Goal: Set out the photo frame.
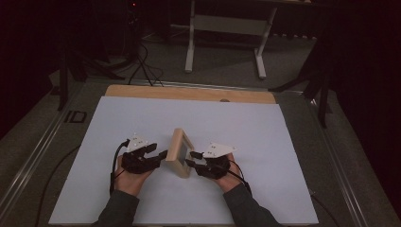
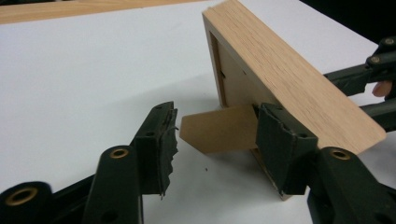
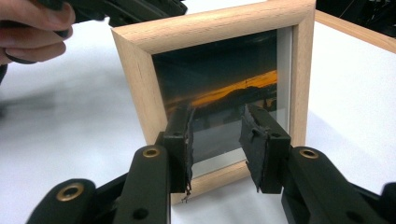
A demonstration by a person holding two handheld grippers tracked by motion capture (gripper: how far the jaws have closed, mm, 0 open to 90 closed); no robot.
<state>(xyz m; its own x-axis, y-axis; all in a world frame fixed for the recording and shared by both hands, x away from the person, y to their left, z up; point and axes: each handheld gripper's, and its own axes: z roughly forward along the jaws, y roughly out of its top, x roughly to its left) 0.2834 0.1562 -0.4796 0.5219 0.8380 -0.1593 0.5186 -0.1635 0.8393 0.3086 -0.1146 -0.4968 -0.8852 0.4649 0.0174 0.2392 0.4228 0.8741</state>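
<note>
Wooden photo frame [image 1: 179,152] is standing upright near the middle of the white surface [image 1: 118,123], its back stand [image 2: 219,128] folded out. Left gripper [image 2: 215,140] is sitting spread around that stand, pinching nothing. Right gripper [image 3: 215,140] is hovering spread before the glass. Propping step looking nearly finished; next both likely backing off gently, without tipping it.

Pale wooden picture frame [image 1: 178,152], sunset-orange photo [image 3: 224,98]

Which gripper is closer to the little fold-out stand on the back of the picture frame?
Left. The left gripper sits at the frame's back, its open jaws on either side of the cardboard stand. The right gripper faces the picture frame from the glass front.
</note>
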